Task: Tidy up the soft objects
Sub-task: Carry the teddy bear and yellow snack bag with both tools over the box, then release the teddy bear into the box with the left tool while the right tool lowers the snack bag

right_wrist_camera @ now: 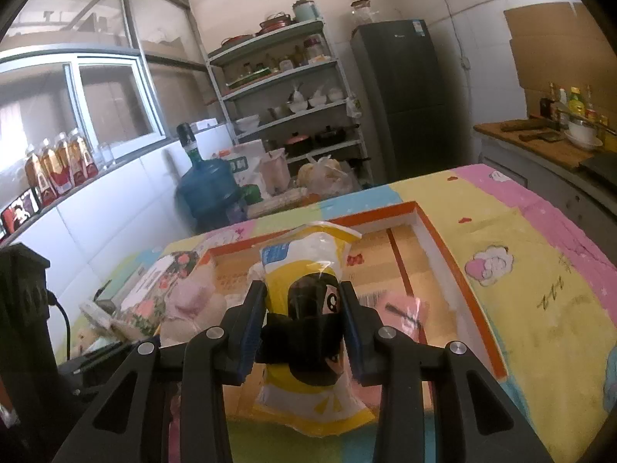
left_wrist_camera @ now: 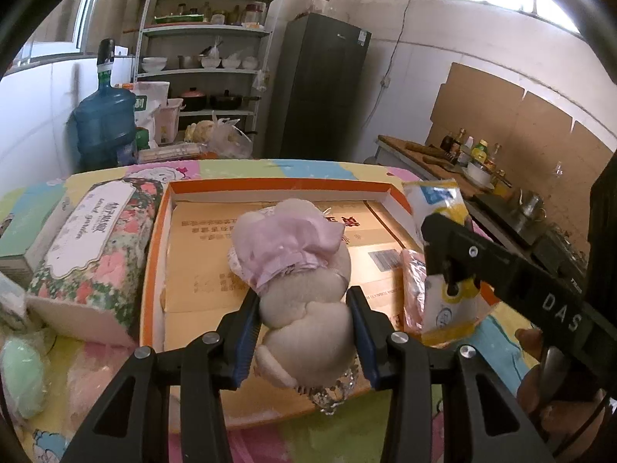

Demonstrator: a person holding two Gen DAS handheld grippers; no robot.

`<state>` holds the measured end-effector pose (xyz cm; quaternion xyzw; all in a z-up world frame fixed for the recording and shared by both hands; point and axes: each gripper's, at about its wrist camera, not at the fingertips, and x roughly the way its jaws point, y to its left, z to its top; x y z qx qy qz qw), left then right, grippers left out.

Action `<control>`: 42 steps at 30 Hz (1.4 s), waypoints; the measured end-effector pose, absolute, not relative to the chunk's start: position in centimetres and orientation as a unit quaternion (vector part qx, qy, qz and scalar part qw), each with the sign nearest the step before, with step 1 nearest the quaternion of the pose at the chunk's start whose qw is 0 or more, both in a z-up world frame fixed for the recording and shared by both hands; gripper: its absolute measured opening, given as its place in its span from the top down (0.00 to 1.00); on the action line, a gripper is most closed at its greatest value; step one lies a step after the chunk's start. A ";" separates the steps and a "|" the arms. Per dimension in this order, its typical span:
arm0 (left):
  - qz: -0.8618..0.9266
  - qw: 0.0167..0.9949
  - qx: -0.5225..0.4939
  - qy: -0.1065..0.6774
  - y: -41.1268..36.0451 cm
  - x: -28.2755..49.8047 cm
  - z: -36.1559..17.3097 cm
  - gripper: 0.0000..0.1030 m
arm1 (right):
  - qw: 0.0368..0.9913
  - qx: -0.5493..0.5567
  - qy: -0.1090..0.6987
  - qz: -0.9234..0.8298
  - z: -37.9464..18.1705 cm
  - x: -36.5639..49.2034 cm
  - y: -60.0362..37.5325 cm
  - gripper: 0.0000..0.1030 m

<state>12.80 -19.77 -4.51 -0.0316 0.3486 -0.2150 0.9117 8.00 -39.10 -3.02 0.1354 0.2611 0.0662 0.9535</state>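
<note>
left hand-held gripper [left_wrist_camera: 304, 332] grasps doll [left_wrist_camera: 297, 281] at frame centre over box [left_wrist_camera: 277, 185]; right hand-held gripper [right_wrist_camera: 304, 324] grasps yellow pack [right_wrist_camera: 308, 270].

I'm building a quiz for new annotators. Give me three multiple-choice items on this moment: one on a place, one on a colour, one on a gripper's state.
1. Where does the flowered tissue box sit?
A. inside the tray
B. left of the tray, outside it
C. on the shelf

2. What colour is the rim of the shallow tray?
A. orange
B. green
C. black

3. What is the left hand-held gripper doing?
A. open over bare cloth
B. shut on the yellow packet
C. shut on the plush doll

Answers:
1 B: the box lies on the cloth beside the tray's left wall.
2 A: an orange band runs along the tray's edge.
3 C: both blue pads press the plush doll; the right hand-held gripper has the yellow packet.
</note>
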 end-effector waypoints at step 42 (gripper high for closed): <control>-0.222 0.899 -0.036 0.377 -20.2 12.9 -4.6 0.31 | 0.944 0.145 0.289 0.065 -4.5 9.8 -39.2 0.55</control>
